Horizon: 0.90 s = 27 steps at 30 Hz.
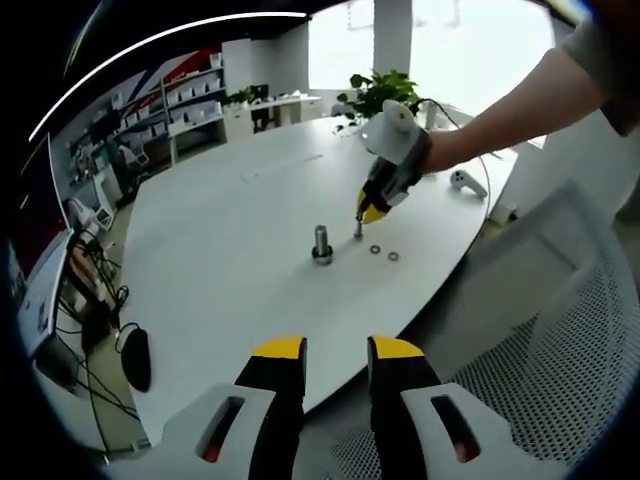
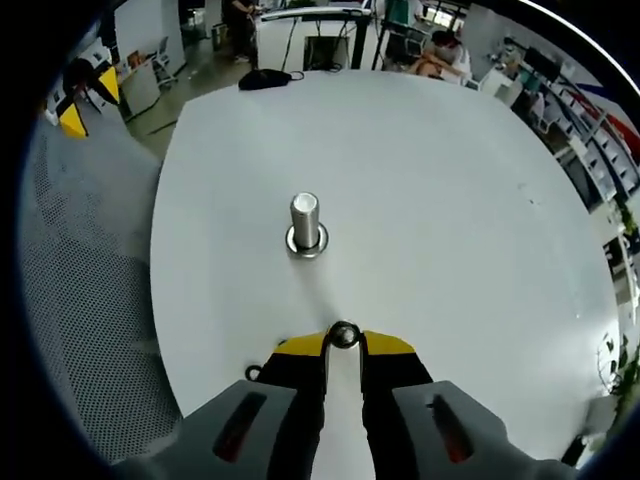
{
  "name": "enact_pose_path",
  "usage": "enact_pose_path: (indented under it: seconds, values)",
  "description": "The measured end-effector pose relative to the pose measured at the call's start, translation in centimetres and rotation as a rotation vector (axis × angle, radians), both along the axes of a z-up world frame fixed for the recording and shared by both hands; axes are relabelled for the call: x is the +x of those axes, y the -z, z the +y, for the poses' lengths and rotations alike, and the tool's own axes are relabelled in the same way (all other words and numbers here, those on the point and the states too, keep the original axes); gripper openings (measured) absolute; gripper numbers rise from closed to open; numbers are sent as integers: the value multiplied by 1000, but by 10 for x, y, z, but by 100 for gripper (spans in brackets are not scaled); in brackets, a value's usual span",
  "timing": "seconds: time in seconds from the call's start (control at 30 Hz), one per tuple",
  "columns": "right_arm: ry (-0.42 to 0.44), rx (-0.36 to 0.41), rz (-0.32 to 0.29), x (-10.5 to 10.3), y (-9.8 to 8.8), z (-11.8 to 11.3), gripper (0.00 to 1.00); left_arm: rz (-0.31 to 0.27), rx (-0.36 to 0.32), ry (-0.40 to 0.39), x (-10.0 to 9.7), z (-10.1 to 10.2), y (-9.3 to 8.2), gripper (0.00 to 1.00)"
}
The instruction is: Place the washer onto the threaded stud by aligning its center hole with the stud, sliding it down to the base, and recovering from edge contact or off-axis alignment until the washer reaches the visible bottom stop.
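- Shelving and office clutter line the far wall at the left of the left gripper view, behind a wide white counter that carries everything in play.
- Nearest the camera in that view, the left gripper hangs over the counter's near edge, well apart from the work; its yellow-tipped jaws stand a narrow gap apart with nothing between them.
- Toward the middle of the counter the threaded stud stands upright on its base. A metal ring already seems to sit at its foot, but whether that is a seated washer or part of the base I cannot tell.
- Just right of the stud, the right gripper points down at the counter, held by a person's hand.
- In the right gripper view its jaws are closed on a washer, pinched at the tips, with the stud ahead and near but not touching.
- Further right, two spare washers lie flat on the counter.
- A white controller-like object rests near the far right edge.
- Progress, as I judge it: the washer is picked up; centring its hole over the stud, sliding it down and seating it at the bottom stop are all left to do.
- No brand, label or writing is readable in either view.
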State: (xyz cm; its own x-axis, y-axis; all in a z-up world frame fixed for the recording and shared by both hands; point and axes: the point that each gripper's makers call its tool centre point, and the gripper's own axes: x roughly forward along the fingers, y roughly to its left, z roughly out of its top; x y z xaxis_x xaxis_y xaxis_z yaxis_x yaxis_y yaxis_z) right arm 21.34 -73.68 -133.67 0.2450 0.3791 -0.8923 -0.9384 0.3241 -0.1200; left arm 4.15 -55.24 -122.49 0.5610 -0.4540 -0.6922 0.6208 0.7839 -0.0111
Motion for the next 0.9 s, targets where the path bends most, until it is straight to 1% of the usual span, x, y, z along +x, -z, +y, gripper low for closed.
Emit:
enact_pose_path:
  seconds: [0.1, 0.23, 0.37, 0.57, 0.67, 0.73, 0.8, 0.9]
  values:
    - [23, 0, 23, -1, 8, 1, 14, 15, 2, 8, -2, -1, 2, 22]
    - [28, -7, 37, -1, 19, 1, 14, 31, 8, 19, -4, -2, 5, 22]
    - [53, -3, 58, 1, 26, -1, 14, 41, 10, 22, -5, -2, 7, 22]
    - [56, -2, 61, 3, 31, 1, 14, 66, 18, 42, -9, -5, 11, 21]
    - [67, 12, 55, 5, 31, 1, 15, 71, 18, 42, -9, -5, 12, 21]
    - [77, 17, 69, 4, 32, 2, 15, 78, 21, 44, -9, -5, 13, 21]
    - [73, 9, 69, 3, 34, 1, 15, 81, 25, 46, -10, -5, 14, 21]
    - [76, 19, 70, 2, 33, 2, 16, 81, 27, 42, -10, -4, 14, 21]
